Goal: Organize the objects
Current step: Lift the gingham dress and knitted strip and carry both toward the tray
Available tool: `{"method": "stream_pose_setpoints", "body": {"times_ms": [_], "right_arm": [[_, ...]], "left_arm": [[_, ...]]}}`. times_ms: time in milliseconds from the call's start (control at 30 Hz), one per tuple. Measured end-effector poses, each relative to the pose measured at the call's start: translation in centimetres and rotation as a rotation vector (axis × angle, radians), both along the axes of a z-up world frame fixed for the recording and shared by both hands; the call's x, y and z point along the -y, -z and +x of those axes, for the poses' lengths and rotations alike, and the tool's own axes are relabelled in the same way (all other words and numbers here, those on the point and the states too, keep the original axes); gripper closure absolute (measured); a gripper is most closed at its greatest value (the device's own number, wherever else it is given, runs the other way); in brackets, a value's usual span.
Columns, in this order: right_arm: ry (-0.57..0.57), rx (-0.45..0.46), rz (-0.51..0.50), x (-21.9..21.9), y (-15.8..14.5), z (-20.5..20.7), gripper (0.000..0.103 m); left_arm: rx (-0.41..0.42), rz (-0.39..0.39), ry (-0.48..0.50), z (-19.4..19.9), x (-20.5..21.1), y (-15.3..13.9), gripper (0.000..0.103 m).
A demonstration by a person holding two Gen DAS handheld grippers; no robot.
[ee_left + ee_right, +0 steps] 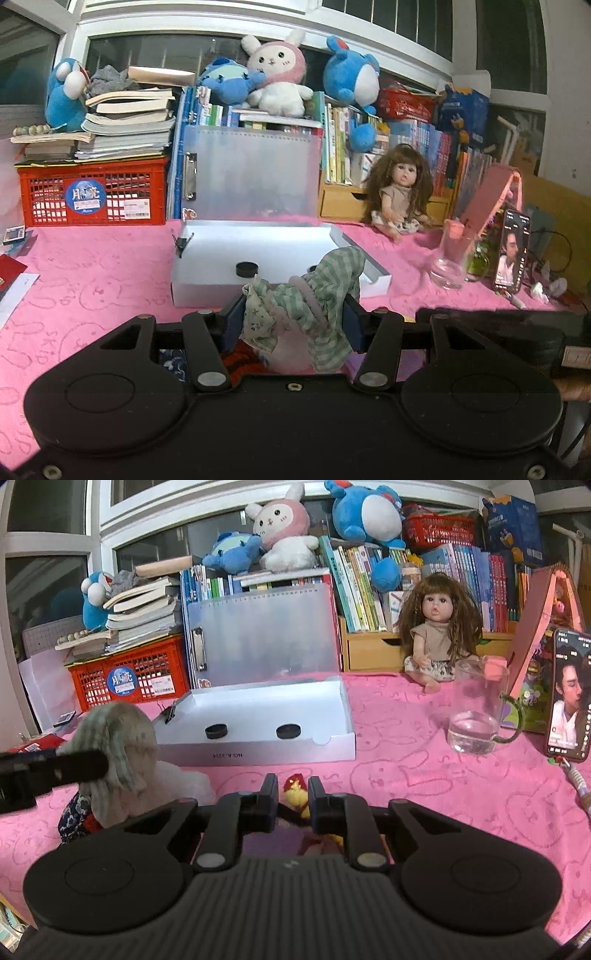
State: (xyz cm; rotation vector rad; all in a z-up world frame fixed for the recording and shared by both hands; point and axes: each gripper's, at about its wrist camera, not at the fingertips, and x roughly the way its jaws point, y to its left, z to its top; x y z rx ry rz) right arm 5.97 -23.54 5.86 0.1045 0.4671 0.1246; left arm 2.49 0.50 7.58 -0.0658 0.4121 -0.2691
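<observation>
Left wrist view. The left tool (291,325) is clamped on a bundle of green checked cloth (325,295), with a piece of floral fabric (258,317) bunched against its left finger. The bundle stands up between the fingers and hangs down below them, clear of the desk (92,280). Directly ahead of the tool, an open white box (258,254) lies on the pink cover; one black round puck (246,268) shows inside it, near the front wall. Ahead and to the right sits a doll (400,192), and further right a glass mug (450,258) and a phone (511,251) propped upright. Below the fingers, red knitted fabric (240,360) lies on the desk.

Right wrist view. The right tool (292,794) has its jaws drawn in to a narrow gap around a small yellow and red item (293,788); whether the pads actually press it cannot be told, since the item is mostly hidden under the fingers. It rests low on the desk (424,775), just short of the white box's (258,751) front wall. Two black pucks (216,731) sit in the box. To the left, the other tool (74,766) holds the cloth bundle (114,753) raised. Ahead to the right stand the doll (439,635), mug (476,716) and phone (569,701).
</observation>
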Motion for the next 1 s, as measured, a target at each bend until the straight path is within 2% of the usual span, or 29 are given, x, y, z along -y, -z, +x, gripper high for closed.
{"method": "stream_pose_setpoints", "body": {"times_ms": [33, 167, 233, 267, 333, 400, 567, 600, 633, 667, 700, 733, 1000], "right_arm": [[0.006, -0.01, 0.003, 0.1, 0.2, 0.1, 0.078], [0.026, -0.042, 0.028, 0.6, 1.0, 0.7, 0.074], [0.037, -0.046, 0.038, 0.9, 1.1, 1.0, 0.059], [0.043, -0.043, 0.038, 1.0, 1.1, 1.1, 0.057], [0.04, -0.042, 0.037, 1.0, 1.1, 1.4, 0.045], [0.028, -0.049, 0.038, 1.1, 1.3, 1.8, 0.039], [0.026, -0.095, 0.069, 1.3, 2.1, 2.7, 0.04], [0.026, -0.1, 0.083, 1.4, 2.2, 2.7, 0.053], [0.025, -0.1, 0.09, 1.4, 2.2, 2.6, 0.062], [0.026, -0.099, 0.091, 1.3, 2.2, 2.5, 0.067], [0.029, -0.098, 0.086, 1.3, 2.2, 2.4, 0.076], [0.033, -0.096, 0.079, 1.2, 2.1, 2.4, 0.078], [0.024, -0.046, 0.062, 1.0, 1.0, 1.8, 0.08]], "left_arm": [[0.003, -0.001, -0.002, 0.1, -0.1, -0.1, 0.051], [0.011, -0.002, -0.012, 0.2, -0.5, -0.3, 0.051], [0.01, -0.004, -0.019, 0.3, -0.6, -0.3, 0.051], [0.009, -0.006, -0.022, 0.3, -0.7, -0.3, 0.051], [0.006, -0.011, -0.026, 0.5, -0.8, -0.3, 0.051], [0.005, -0.013, -0.029, 0.5, -0.9, -0.3, 0.051], [0.003, -0.007, -0.032, 0.6, -0.9, -0.1, 0.051], [0.002, -0.005, -0.033, 0.7, -0.9, -0.1, 0.051], [0.0, -0.004, -0.034, 0.7, -0.9, 0.0, 0.051], [-0.003, -0.003, -0.035, 0.8, -0.9, 0.1, 0.051], [-0.006, -0.003, -0.037, 0.9, -1.0, 0.1, 0.051], [-0.009, -0.004, -0.038, 0.9, -1.0, 0.2, 0.051], [-0.016, -0.013, -0.054, 1.7, -1.3, 0.2, 0.051]]}}
